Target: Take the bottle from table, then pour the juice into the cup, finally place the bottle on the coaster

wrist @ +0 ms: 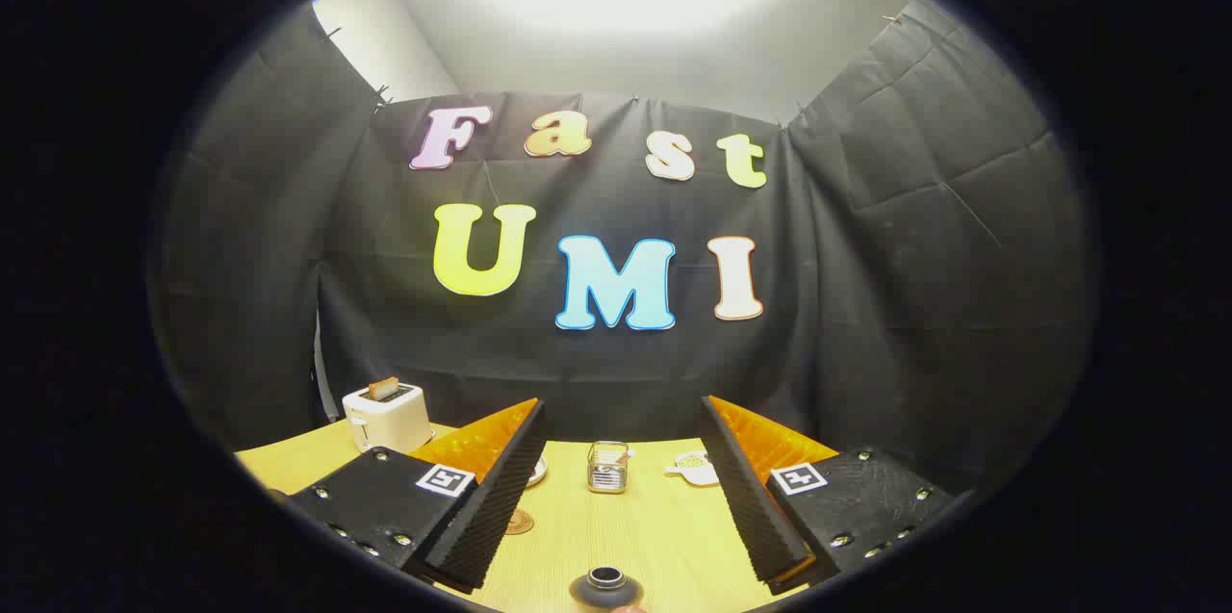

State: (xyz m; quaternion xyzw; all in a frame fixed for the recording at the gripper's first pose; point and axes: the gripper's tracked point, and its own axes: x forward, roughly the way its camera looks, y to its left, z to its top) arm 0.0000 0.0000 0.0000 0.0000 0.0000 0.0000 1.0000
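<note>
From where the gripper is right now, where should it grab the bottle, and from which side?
Judging from its round open mouth, the bottle stands upright on the table, low between the open gripper's fingers. Probably best to lower the gripper and come in level from this near side, closing on the body below the shoulder; the body itself is hidden.

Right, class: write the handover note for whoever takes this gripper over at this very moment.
Gripper: open, fingers spread wide, holding nothing.
Bottle: standing on the table, low between the fingers and close to the camera; dark neck and open mouth in sight.
Cup: clear, further along the table, beyond the fingertips.
Coaster: round, flat on the table, partly hidden by the inner edge of the left finger.
Toaster: back left, not part of the job.
Done: nothing yet.
Left: grasp the bottle, pour into the cup, set it on the coaster.
</note>
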